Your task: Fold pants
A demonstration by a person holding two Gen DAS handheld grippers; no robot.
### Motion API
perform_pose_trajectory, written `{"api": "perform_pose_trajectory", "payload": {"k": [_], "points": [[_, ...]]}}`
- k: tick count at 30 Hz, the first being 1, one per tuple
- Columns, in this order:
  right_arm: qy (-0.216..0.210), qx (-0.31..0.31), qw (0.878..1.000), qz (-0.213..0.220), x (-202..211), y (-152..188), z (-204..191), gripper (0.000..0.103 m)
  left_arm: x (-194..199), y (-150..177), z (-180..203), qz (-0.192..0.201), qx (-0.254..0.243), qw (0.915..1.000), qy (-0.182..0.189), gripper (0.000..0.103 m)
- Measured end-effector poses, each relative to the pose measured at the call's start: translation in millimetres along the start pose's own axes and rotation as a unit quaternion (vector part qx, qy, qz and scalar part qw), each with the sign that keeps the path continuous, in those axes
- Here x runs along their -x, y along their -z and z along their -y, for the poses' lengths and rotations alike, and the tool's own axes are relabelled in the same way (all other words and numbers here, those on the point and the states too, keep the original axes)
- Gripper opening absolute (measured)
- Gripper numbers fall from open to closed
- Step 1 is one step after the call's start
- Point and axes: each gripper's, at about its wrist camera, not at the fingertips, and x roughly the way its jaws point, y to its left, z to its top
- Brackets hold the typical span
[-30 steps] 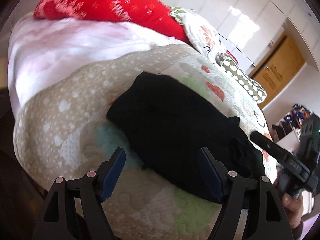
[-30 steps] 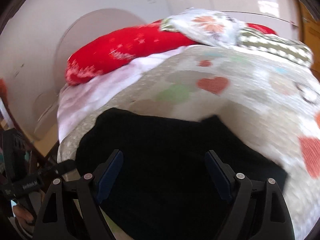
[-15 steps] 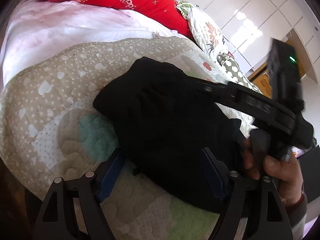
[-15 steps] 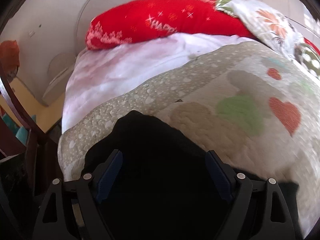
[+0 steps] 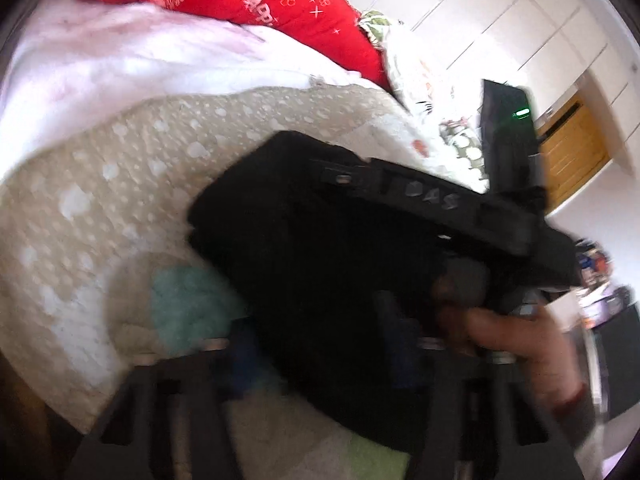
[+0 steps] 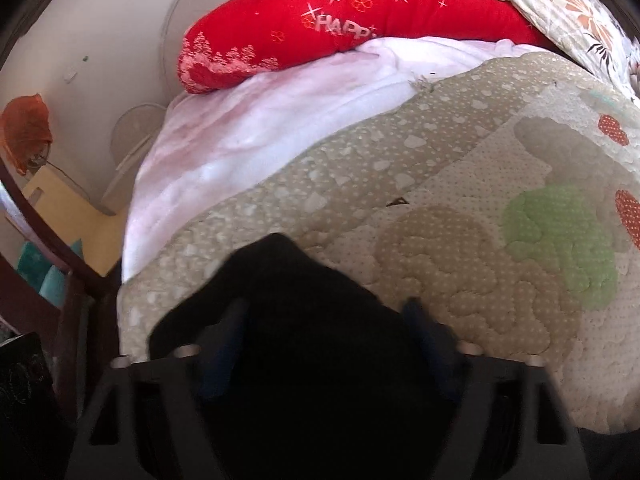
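Black pants (image 5: 312, 248) lie folded in a thick bundle on the beige quilt (image 5: 120, 184). My left gripper (image 5: 320, 344) is open, its blurred blue-padded fingers straddling the bundle's near edge. My right gripper's body (image 5: 440, 208), held by a hand (image 5: 516, 340), lies across the top of the bundle in the left wrist view. In the right wrist view the right gripper (image 6: 324, 328) is open low over the pants (image 6: 304, 320), fingers either side of the black cloth.
A red pillow (image 6: 344, 20) and a floral pillow (image 6: 568, 12) lie at the bed's head on a white-pink blanket (image 6: 248, 128). The bed's edge and a dark wooden frame (image 6: 60, 264) drop off to the left. White wardrobes (image 5: 520, 20) stand behind.
The right gripper has swung in over the pants bundle from the right and moved toward its far corner. The left gripper has pushed closer to the bundle's near edge. Both stay open.
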Motion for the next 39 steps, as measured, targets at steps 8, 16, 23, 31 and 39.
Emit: {"api": "perform_pose_trajectory", "payload": {"k": [8, 16, 23, 31, 39], "points": [[-0.054, -0.043, 0.994, 0.084, 86.8, -0.8, 8.7, 0.04, 45.7, -8.1, 70.7, 0.082, -0.127, 0.9882, 0.023, 0.021], [0.039, -0.117, 0.975, 0.187, 219.8, 70.5, 64.5, 0.06, 43.4, 45.0, 186.8, 0.067, -0.309, 0.9429, 0.104, 0.019], [0.113, -0.298, 0.932, 0.175, 269.6, 195.2, 141.3, 0.07, -28.3, 116.9, 230.7, -0.087, -0.403, 0.9028, 0.123, 0.052], [0.055, -0.307, 0.931, 0.19, 271.9, 230.2, 126.1, 0.082, 6.2, 82.3, 189.2, -0.062, -0.399, 0.9057, 0.128, 0.069], [0.075, -0.28, 0.942, 0.166, 223.4, 208.0, 106.4, 0.077, 9.4, 34.7, 143.9, -0.044, -0.294, 0.9508, 0.088, 0.071]]}}
